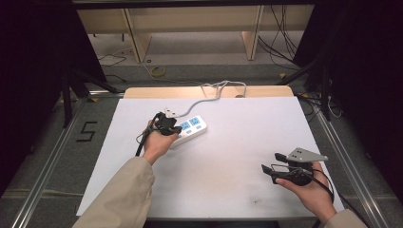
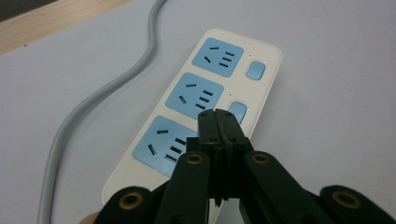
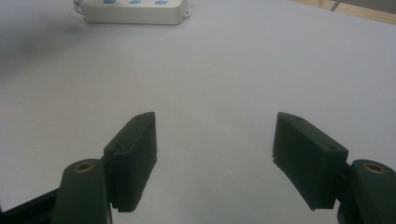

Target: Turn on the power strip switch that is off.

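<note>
The right claw [image 1: 270,167] sits nearest, low on the white desk [image 1: 237,161], its jaws spread wide with nothing but bare surface between them. Well ahead of it and off to its left lies the power strip [image 3: 135,11], small in the right gripper view. The left claw [image 2: 219,126] is fully closed, jaws pressed together (nothing between them), its tips right over the power strip beside the middle switch [image 2: 237,112]. Beyond those tips come the far socket [image 2: 221,57] and far switch [image 2: 255,71]. The grey cord [image 2: 93,100] runs away past the claw's left.
</note>
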Demonstrator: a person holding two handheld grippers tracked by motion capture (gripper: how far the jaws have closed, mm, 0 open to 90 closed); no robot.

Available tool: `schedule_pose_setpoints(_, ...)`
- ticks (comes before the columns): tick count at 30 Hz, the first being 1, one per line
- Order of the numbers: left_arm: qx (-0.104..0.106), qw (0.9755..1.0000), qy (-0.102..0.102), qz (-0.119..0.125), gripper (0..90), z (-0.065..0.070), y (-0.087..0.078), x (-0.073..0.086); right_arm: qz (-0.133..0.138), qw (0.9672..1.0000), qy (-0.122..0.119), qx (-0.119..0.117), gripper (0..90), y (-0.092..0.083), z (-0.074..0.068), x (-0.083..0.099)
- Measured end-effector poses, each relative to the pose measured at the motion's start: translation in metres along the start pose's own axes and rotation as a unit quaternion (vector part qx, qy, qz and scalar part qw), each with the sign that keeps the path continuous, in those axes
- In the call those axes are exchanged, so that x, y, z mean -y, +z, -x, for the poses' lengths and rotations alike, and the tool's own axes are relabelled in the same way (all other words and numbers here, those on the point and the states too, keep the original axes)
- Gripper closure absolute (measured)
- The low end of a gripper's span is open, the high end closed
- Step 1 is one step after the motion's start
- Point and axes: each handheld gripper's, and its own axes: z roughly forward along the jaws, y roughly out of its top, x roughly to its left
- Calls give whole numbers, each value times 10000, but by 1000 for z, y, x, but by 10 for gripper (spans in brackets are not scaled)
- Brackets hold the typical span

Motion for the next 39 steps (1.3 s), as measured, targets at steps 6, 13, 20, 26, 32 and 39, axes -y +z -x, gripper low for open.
schedule_pose_setpoints(6,-20,10000,33,-46,899,0,2,0,8,10000,0,5,312,0,0,0)
schedule_pose_setpoints(13,-20,10000,45,-85,899,1,5,1,29,10000,26,30,312,0,0,0)
schedule_pose_setpoints(20,-55,9998,141,-160,899,1,8,1,42,10000,19,55,313,-1,0,0)
schedule_pose_setpoints(26,-51,9995,193,-257,899,1,10,3,31,10000,14,57,313,-1,1,0)
schedule_pose_setpoints(32,-84,9991,260,-318,899,2,11,4,49,10000,4,45,312,-1,0,0)
schedule_pose_setpoints(39,-82,9988,309,-360,899,1,12,5,45,10000,16,47,312,-1,1,0)
